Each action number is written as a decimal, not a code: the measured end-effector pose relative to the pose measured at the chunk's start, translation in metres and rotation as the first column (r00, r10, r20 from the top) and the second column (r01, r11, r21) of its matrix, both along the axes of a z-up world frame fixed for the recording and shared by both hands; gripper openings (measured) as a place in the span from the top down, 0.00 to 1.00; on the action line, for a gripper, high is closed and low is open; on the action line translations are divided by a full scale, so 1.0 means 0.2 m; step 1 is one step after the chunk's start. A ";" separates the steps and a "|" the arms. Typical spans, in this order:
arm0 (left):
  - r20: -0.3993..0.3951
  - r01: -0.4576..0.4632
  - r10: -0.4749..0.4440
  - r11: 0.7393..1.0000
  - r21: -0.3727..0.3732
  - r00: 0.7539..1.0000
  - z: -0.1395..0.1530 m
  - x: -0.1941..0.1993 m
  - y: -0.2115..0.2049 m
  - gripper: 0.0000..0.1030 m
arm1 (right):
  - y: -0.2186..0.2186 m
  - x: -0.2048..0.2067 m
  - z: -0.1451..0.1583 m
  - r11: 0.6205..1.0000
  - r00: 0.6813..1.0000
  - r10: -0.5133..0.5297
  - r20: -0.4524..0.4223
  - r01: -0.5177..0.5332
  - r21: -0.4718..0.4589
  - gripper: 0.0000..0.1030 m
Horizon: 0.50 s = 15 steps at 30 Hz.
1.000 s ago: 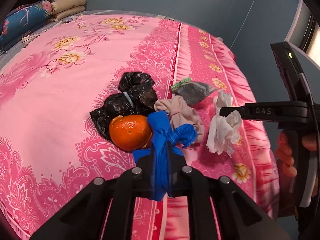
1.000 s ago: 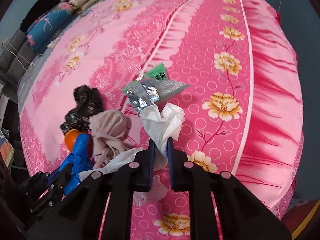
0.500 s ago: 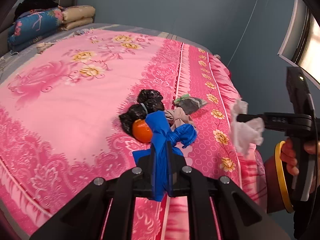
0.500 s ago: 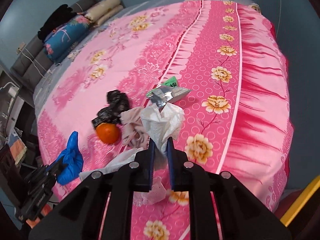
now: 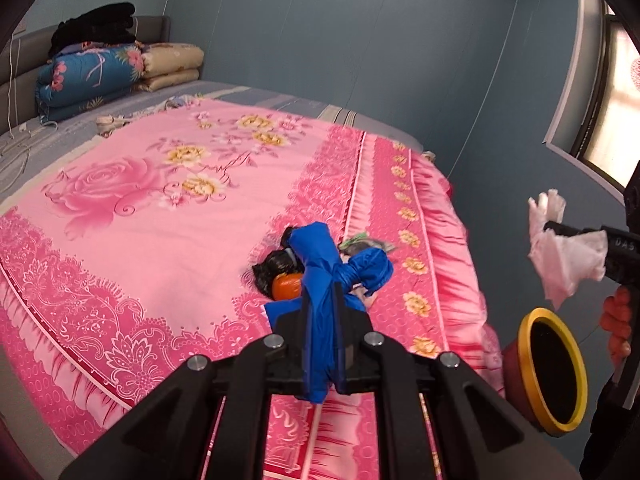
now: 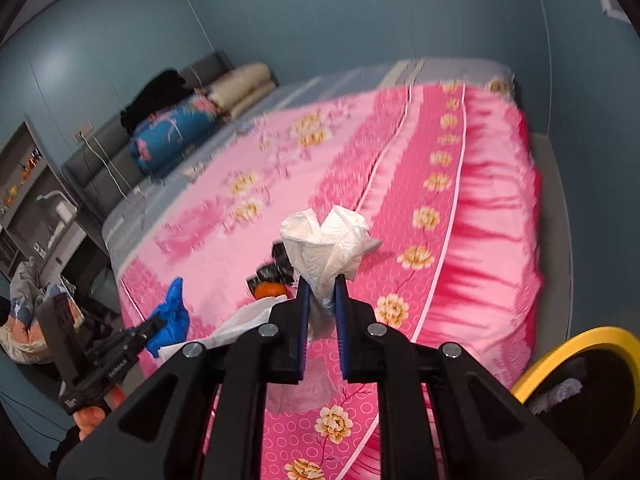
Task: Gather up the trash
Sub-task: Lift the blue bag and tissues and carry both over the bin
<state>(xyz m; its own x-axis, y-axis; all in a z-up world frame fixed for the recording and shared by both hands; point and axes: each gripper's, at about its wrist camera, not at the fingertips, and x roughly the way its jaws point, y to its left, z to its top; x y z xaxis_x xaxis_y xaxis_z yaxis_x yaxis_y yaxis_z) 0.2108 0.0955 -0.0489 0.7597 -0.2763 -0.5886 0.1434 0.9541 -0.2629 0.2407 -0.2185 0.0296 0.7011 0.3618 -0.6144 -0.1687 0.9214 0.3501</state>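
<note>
My left gripper (image 5: 323, 308) is shut on a crumpled blue plastic bag (image 5: 332, 268), held in the air off the bed's front edge; the bag also shows in the right wrist view (image 6: 172, 312). My right gripper (image 6: 321, 288) is shut on a white crumpled tissue (image 6: 326, 244), held in the air beside the bed; it shows in the left wrist view (image 5: 560, 248). On the pink bed remain an orange (image 5: 286, 285), a black plastic bag (image 5: 272, 266) and a silver-green wrapper (image 5: 360, 244). A yellow-rimmed trash bin (image 5: 550, 368) stands on the floor below the tissue.
The pink floral bedspread (image 5: 160, 216) covers a large bed. Folded quilts (image 5: 92, 76) are stacked at the headboard. Blue-grey walls surround the bed, with a window (image 5: 616, 92) at the right. The bin's rim also shows in the right wrist view (image 6: 560, 360).
Both grippers have lifted up and pulled back from the trash pile, carrying the blue bag and the tissue. The yellow-rimmed bin has come into view at the right.
</note>
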 end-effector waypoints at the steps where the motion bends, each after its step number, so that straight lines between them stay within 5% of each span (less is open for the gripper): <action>1: 0.010 0.003 -0.003 1.000 -0.002 1.000 0.02 -0.02 -0.02 0.92 | -0.02 -0.02 0.02 1.000 1.000 -0.001 0.009 0.001 0.003 0.88; 15: 0.129 0.063 -0.068 0.997 0.042 0.989 0.34 -0.24 -0.37 0.92 | -0.37 -0.31 0.27 0.997 0.988 -0.076 0.133 0.073 0.029 0.88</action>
